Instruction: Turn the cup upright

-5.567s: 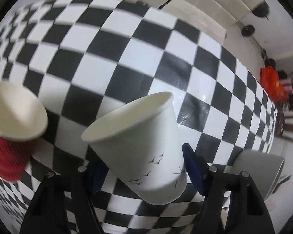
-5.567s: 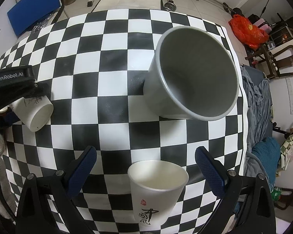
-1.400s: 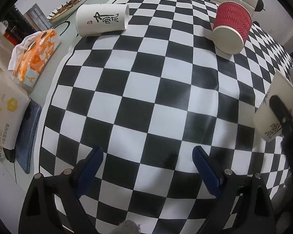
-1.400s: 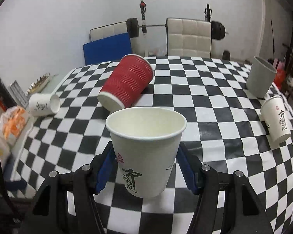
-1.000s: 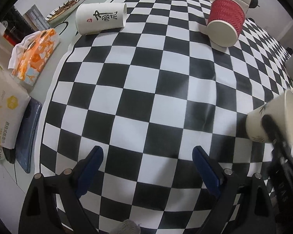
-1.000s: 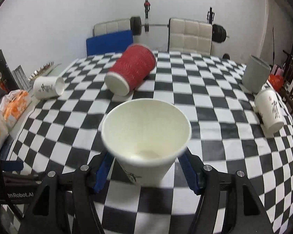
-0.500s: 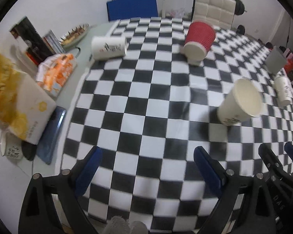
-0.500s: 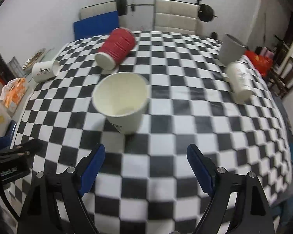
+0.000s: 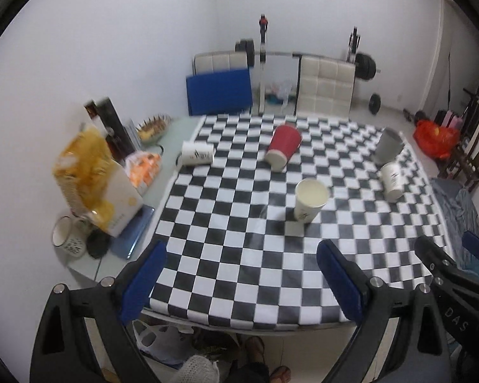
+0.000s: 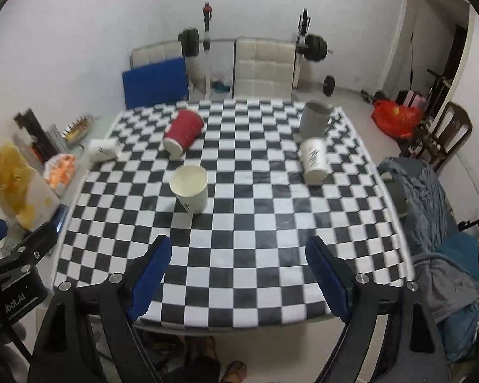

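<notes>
A white paper cup [image 9: 309,199] stands upright, mouth up, near the middle of the checkered table [image 9: 239,255]; it also shows in the right wrist view [image 10: 190,187]. My left gripper [image 9: 239,277] is open and empty, held back over the table's near edge. My right gripper [image 10: 238,269] is open and empty, also well short of the cup. A red ribbed cup [image 10: 183,131] lies tilted behind it. Another white cup [image 10: 313,159] stands at the right, and one [image 10: 103,150] lies on its side at the left.
A grey cup [image 10: 314,118] stands at the far right corner. Snack bags [image 9: 92,178], a mug [image 9: 65,237] and books sit on the glass strip left of the cloth. Chairs and a barbell rack stand behind; clothes hang on a chair [image 10: 431,210] at the right.
My right gripper let go of the white cup, which now stands on the table. Both grippers have pulled back and up, away from the table.
</notes>
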A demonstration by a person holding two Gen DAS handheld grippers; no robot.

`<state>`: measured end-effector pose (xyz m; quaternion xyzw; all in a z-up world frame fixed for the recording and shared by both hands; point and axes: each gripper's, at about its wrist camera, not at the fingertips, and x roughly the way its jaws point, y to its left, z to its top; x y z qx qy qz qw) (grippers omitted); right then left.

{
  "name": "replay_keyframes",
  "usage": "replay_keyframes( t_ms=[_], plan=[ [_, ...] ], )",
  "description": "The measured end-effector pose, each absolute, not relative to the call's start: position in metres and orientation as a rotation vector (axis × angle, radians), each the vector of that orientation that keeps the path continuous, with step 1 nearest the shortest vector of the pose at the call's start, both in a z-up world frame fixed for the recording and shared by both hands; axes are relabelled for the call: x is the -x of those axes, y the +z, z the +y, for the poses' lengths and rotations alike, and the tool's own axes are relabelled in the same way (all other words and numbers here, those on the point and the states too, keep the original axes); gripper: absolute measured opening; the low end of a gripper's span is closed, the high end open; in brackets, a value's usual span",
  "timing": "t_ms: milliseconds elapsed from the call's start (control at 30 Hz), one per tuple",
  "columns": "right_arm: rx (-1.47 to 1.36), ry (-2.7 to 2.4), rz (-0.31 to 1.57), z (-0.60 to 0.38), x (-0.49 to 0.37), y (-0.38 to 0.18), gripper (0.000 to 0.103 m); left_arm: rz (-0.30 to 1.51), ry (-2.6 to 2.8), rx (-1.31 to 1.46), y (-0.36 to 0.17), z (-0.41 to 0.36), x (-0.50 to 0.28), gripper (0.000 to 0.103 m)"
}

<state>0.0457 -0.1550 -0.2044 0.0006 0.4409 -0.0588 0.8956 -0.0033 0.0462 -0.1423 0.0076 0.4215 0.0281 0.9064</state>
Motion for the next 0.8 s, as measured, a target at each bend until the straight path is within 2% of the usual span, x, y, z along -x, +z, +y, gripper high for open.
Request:
replay_keyframes(
  t_ms=[367,800],
  plan=[
    [0.009,-0.122,0.758,-0.162,0.051,-0.102,0.088,0.757,0.049,-0.006,-0.076,0.036,0.08,0.096],
    [0.021,-0.109,0.763,-0.151,0.087,-0.068,0.089,0.771,0.072,0.014,-0.055,0.051,0.102,0.096]
  ],
)
